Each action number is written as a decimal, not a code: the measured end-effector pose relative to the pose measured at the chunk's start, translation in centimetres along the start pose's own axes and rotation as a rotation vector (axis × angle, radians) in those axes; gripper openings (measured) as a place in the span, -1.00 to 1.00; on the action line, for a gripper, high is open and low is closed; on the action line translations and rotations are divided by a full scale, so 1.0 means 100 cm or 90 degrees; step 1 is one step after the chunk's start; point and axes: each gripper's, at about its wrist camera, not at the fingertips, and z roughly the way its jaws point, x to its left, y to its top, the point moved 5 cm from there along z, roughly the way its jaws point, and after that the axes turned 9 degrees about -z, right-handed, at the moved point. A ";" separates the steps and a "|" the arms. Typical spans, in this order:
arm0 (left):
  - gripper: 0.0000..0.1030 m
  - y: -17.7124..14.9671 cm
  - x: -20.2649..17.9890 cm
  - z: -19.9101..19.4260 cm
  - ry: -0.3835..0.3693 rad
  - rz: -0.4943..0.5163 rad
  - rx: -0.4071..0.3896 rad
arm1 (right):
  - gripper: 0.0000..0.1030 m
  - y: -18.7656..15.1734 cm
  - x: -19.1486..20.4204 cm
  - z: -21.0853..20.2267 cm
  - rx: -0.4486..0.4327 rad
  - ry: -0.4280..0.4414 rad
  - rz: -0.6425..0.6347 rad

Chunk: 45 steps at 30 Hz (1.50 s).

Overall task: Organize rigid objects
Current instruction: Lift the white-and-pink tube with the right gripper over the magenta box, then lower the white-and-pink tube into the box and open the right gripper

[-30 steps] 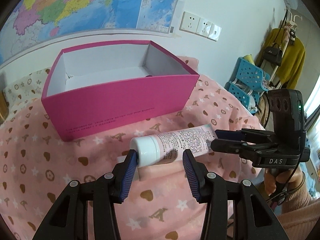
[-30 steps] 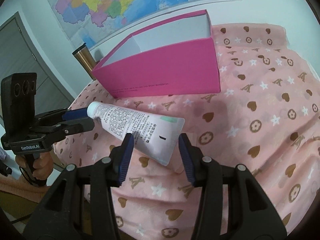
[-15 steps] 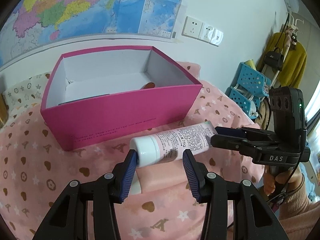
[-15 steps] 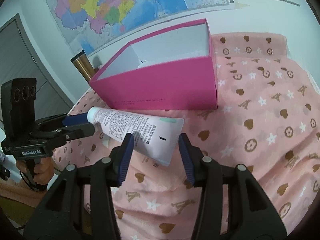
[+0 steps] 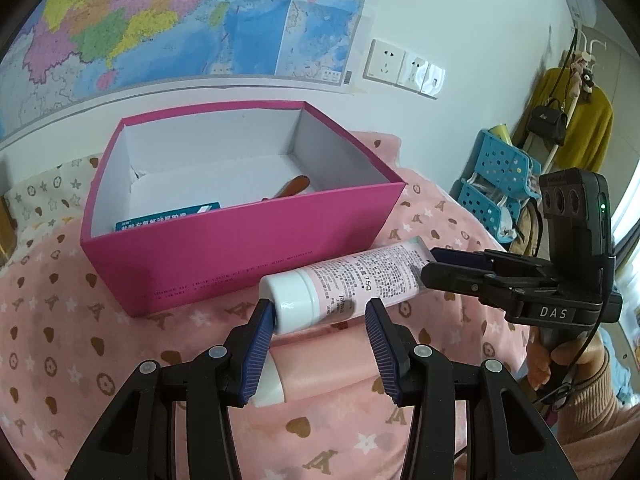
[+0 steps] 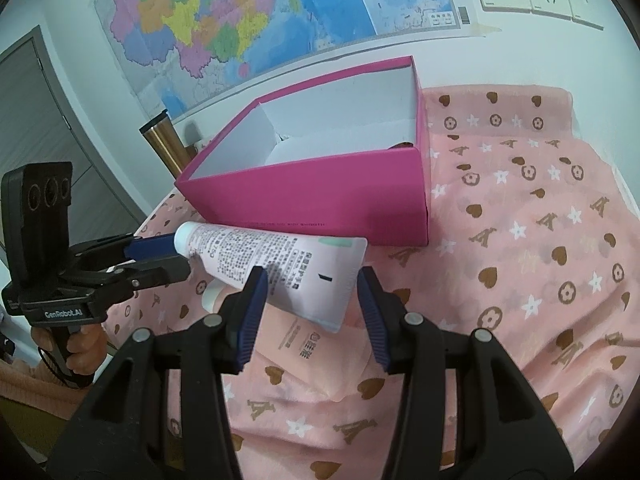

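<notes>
A pink tube with a white cap (image 5: 340, 284) hangs in the air in front of the open magenta box (image 5: 248, 256). My left gripper (image 5: 320, 312) is shut on its cap end. My right gripper (image 6: 310, 284) is shut on its flat end (image 6: 320, 280). Each gripper shows in the other's view, the right (image 5: 444, 264) and the left (image 6: 160, 256). A second pink tube (image 5: 320, 372) lies on the cloth below, also in the right wrist view (image 6: 304, 340). The box (image 6: 320, 188) holds a blue-and-white carton (image 5: 168, 220) and a brown object (image 5: 296, 186).
A pink cloth with hearts and stars (image 6: 540, 240) covers the surface. A gold cylinder (image 6: 164, 144) stands behind the box on the left. Blue perforated baskets (image 5: 496, 184) stand off the right side. A wall map (image 5: 160, 20) and sockets (image 5: 404, 68) are behind.
Both grippers have lifted the tube together; the box now sits lower in view and its inside and contents show. The grip on both ends is unchanged.
</notes>
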 end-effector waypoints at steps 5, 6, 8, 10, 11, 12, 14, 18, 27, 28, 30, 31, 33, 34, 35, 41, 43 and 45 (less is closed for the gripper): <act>-0.09 0.003 -0.001 0.000 0.000 0.001 -0.005 | -0.04 0.004 -0.001 0.000 -0.004 -0.003 -0.004; -0.09 0.004 -0.001 -0.001 0.001 0.001 -0.006 | -0.04 0.005 -0.001 -0.001 -0.006 -0.004 -0.006; -0.09 0.006 -0.001 -0.001 0.000 0.003 -0.008 | -0.04 0.007 -0.001 -0.002 -0.010 -0.004 -0.007; -0.09 0.009 -0.001 -0.002 -0.001 0.002 -0.013 | -0.04 0.012 -0.001 -0.003 -0.015 -0.006 -0.014; -0.09 0.010 -0.001 -0.002 -0.002 0.003 -0.014 | -0.04 0.014 -0.001 -0.004 -0.017 -0.006 -0.016; -0.09 0.012 -0.001 -0.002 -0.002 0.003 -0.017 | -0.04 0.016 -0.001 -0.005 -0.020 -0.008 -0.019; -0.09 0.015 -0.001 -0.003 -0.001 0.003 -0.021 | -0.04 0.020 -0.001 -0.006 -0.026 -0.009 -0.023; -0.09 0.020 -0.002 -0.003 -0.002 0.005 -0.026 | -0.04 0.028 -0.001 -0.009 -0.037 -0.013 -0.032; -0.09 0.032 0.000 0.000 -0.007 0.004 -0.034 | -0.04 0.042 -0.004 -0.011 -0.050 -0.019 -0.045; -0.09 0.033 0.000 -0.001 -0.007 0.005 -0.036 | -0.04 0.044 -0.004 -0.012 -0.052 -0.020 -0.046; -0.09 0.036 -0.001 -0.001 -0.008 0.006 -0.039 | -0.04 0.047 -0.005 -0.012 -0.055 -0.021 -0.048; -0.09 0.037 -0.001 -0.001 -0.009 0.006 -0.040 | -0.04 0.048 -0.005 -0.012 -0.056 -0.022 -0.049; -0.09 0.040 -0.001 0.000 -0.008 0.007 -0.043 | -0.04 0.051 -0.007 -0.012 -0.058 -0.022 -0.049; -0.09 0.041 0.000 0.000 -0.007 0.007 -0.043 | -0.04 0.051 -0.007 -0.012 -0.059 -0.022 -0.049; -0.09 0.042 0.000 0.000 -0.007 0.007 -0.044 | -0.04 0.052 -0.007 -0.012 -0.059 -0.022 -0.049; -0.09 0.046 0.001 0.001 -0.007 0.012 -0.047 | -0.04 0.054 -0.008 -0.012 -0.060 -0.019 -0.047; -0.09 0.048 0.000 0.002 -0.006 0.013 -0.048 | -0.04 0.056 -0.009 -0.011 -0.060 -0.020 -0.048; -0.09 0.049 0.001 0.003 -0.004 0.015 -0.048 | -0.04 0.057 -0.009 -0.011 -0.060 -0.021 -0.048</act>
